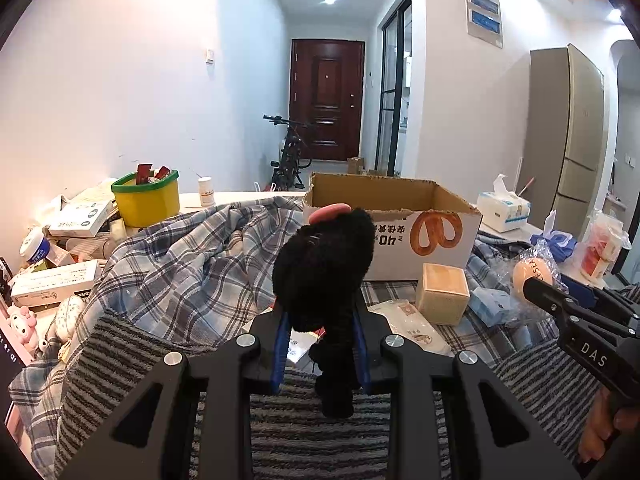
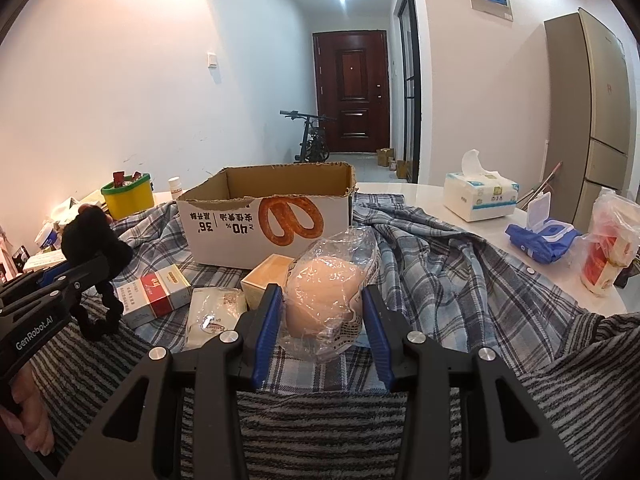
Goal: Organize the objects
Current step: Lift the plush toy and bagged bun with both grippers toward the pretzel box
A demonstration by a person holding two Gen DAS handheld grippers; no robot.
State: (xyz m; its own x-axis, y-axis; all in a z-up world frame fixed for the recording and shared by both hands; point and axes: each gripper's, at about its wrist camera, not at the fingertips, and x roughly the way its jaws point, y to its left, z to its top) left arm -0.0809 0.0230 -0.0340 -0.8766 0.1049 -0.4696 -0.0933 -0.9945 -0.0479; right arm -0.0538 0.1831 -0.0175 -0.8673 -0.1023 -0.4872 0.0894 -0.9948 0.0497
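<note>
Left gripper [image 1: 320, 344]: my blue-padded jaws are clamped on a fuzzy black plush toy [image 1: 324, 268] with a pink cap; its dark legs dangle below the pads.
Right gripper [image 2: 324, 324]: I have it pinched on a peach-coloured rounded item in a crinkled clear plastic bag [image 2: 326, 296], pads pressing both sides.
Plush toy, right view: at 9 o'clock, raised above the cloth in the other gripper.
Open cardboard box with a pretzel print [image 2: 272, 216]: at 12 o'clock beyond both held things, standing on the cloth.
Small tan cube box [image 1: 442, 294]: just in front of the carton, at 2 o'clock from the plush.
Red-and-white flat carton [image 2: 156, 296]: at 9 o'clock from the bagged item, lying on the cloth.
Blue-grey plaid cloth [image 1: 192, 264]: rumpled under everything I hold.
Yellow tub with green rim [image 1: 146, 198]: far at 10 o'clock.
White tissue pack [image 2: 480, 196]: at 2 o'clock, on the pale tabletop.
</note>
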